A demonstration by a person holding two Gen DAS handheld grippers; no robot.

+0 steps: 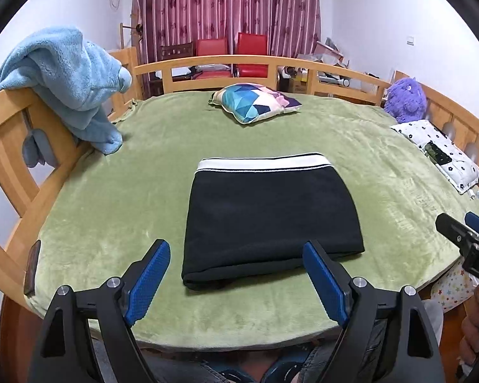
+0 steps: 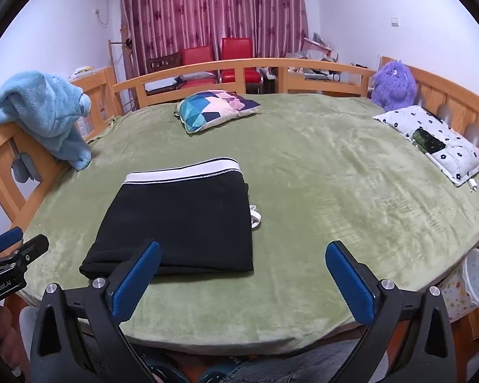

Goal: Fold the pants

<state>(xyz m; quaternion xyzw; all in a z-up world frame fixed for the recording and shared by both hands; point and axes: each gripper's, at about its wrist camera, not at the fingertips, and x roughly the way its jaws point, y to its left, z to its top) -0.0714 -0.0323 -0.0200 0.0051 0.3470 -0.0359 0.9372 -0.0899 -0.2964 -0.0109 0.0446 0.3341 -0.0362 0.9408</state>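
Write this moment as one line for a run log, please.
pants: folded, flat on green blanket | left gripper: open, empty | right gripper: open, empty | contact: none

Both views bedward, sharing pants (image 1: 271, 217)

Left gripper (image 1: 236, 282): black angular frame, two long fingers faced with blue textured pads (image 1: 150, 282). Silver round-head screws sit at each finger pivot and on the outer frame shoulders.

Right gripper (image 2: 242, 281): same build, black frame, blue textured pads (image 2: 349, 287), four silver screws across the top.

Seen from the side, the left unit's black body carries white lettering "GenRobot.AI"; the right unit's body shows white letters cut off at the frame edge.

Bare skin of the right hand (image 1: 474, 328) shows on the handle. Grey-blue denim visible below.
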